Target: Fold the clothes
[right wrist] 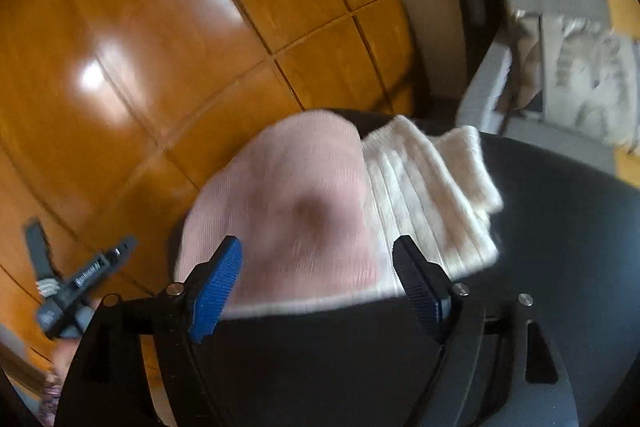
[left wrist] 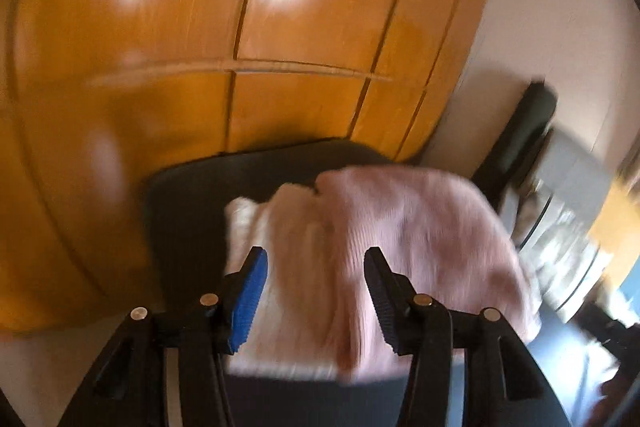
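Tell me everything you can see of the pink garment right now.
The pink garment is a soft, fine-ribbed knit, pale pink, folded into a rounded bundle. It lies on top of a cream ribbed knit, which sticks out beyond it on one side and along the near edge; both rest on a dark surface. A darker patch shows near its middle; blur hides whether that is a shadow or a mark. Neither the left gripper nor the right gripper touches it: both stand open, empty, just short of it.

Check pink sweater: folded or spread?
Folded: the pink sweater lies as a compact bundle on the cream knit, neither tongs touching it.
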The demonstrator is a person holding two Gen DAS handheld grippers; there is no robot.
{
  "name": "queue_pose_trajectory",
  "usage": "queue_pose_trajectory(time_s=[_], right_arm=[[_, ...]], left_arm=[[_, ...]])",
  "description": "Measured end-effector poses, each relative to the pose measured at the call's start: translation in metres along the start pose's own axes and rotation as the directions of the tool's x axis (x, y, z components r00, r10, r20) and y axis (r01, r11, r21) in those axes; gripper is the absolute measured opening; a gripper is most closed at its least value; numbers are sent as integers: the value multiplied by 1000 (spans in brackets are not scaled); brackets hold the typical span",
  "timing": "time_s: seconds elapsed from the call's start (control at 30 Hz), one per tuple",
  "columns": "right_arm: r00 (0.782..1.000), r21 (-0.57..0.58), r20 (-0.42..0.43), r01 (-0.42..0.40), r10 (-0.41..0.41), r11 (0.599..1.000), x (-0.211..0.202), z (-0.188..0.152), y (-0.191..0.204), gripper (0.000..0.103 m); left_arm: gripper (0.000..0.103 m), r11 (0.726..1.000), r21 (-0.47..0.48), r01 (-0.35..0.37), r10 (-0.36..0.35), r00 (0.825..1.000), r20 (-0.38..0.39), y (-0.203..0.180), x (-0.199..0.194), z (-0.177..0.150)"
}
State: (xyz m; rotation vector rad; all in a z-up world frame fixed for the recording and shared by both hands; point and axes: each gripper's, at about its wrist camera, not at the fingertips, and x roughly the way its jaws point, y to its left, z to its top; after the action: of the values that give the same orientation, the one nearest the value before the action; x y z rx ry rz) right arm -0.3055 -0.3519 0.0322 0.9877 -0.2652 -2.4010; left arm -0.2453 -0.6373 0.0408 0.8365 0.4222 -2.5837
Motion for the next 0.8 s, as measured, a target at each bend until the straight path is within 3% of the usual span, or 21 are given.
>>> queue_pose_trajectory(time_s=[0.1, 0.23, 0.37, 0.57, 0.8], right_arm=[[999, -119, -5, 48, -49, 992, -28, -10, 34, 82], [991, -242, 15, 131, -132, 961, -44, -27, 70, 103], [977, -273, 50, 212, -206, 938, -54, -34, 79, 103], [969, -270, 63, 247, -239, 931, -66, -31, 88, 103], [969, -286, 59, 248, -242, 925, -58, -24, 102, 103]], left_arm=[[51, 997, 75, -6, 6, 1000, 1, -22, -26, -8], [51, 990, 142, -10, 10, 1000, 3, -45, -67, -28], [51, 985, 169, -38, 35, 999, 17, -52, -99, -37], [51, 995, 94, -20, 17, 999, 32, -42, -126, -40], [51, 996, 92, -22, 20, 999, 28, -33, -131, -37]])
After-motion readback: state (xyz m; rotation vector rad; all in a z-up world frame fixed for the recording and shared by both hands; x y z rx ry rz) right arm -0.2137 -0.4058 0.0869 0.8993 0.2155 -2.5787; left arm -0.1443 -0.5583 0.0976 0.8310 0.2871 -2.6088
